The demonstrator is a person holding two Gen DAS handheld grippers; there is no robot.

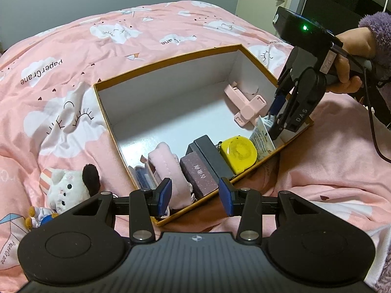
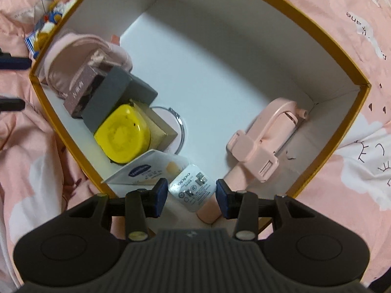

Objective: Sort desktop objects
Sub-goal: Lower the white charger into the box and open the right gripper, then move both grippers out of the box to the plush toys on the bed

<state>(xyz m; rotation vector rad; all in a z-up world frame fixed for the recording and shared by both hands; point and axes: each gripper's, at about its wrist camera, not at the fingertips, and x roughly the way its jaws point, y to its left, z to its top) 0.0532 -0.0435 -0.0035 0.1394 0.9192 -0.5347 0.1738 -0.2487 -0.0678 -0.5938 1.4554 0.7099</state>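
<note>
1. The box [image 1: 168, 59] looked like stiff cardboard, its inner walls and floor a smooth matt white, its rim edged in ochre paper
2. The bedspread [image 1: 97, 48] was soft printed cloth, creased and matt
3. The yellow case [image 2: 122, 134] was glossy hard plastic
4. The pink holder [image 2: 264, 134] was smooth matt plastic
5. The white charger [image 2: 193, 188] was shiny plastic with grey print
6. The plush toy [image 1: 66, 185] was fuzzy fabric
7. The pink pouch [image 1: 168, 163] looked like padded, stitched cloth
8. The ring [image 2: 179, 124] looked like thin bright metal
9. Each claw, left [image 1: 194, 195] and right [image 2: 191, 196], had matt black plastic arms and blue rubbery pads
10. The sleeve [image 1: 377, 39] was purple fleece
</note>
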